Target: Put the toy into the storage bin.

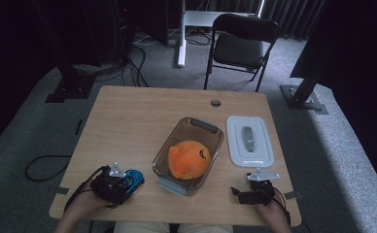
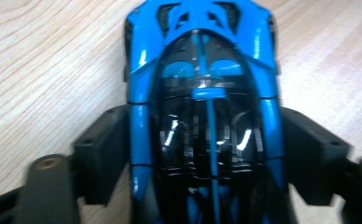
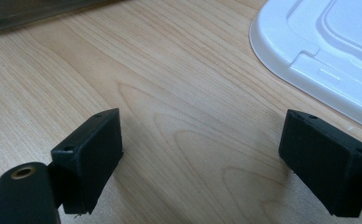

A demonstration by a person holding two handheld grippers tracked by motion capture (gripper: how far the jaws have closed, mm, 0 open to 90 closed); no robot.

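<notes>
The left gripper [image 2: 202, 154] has its two black jaws on either flank of a blue toy car [image 2: 202, 93], and in the left gripper view the pads press against the car's blue sides, so the car is clamped between them. That close view gives what the high view cannot: the glossy black canopy with a thin blue stripe down its middle, the blue framework at the far end of the body, and the wood grain directly under the car, which appears to rest on the table [image 1: 128, 121]. The high view instead places it: the left gripper [image 1: 123, 183] sits near the table's front left edge, held in the person's left hand [image 1: 82, 201], with the blue toy car [image 1: 134, 177] showing as a small blue patch just left of a clear container [image 1: 211, 128]. The right gripper [image 3: 202, 154] has its jaws spread wide with nothing but bare wood between them, released and idle. Its own view catches a corner of the white lid [image 3: 323, 42] lying flat beyond the right-hand jaw. From above, the right gripper [image 1: 255, 186] rests near the front right edge, just in front of the white lid [image 1: 249, 141], which lies right beside the container. Inside that container sits an orange plush toy [image 1: 189, 159].
</notes>
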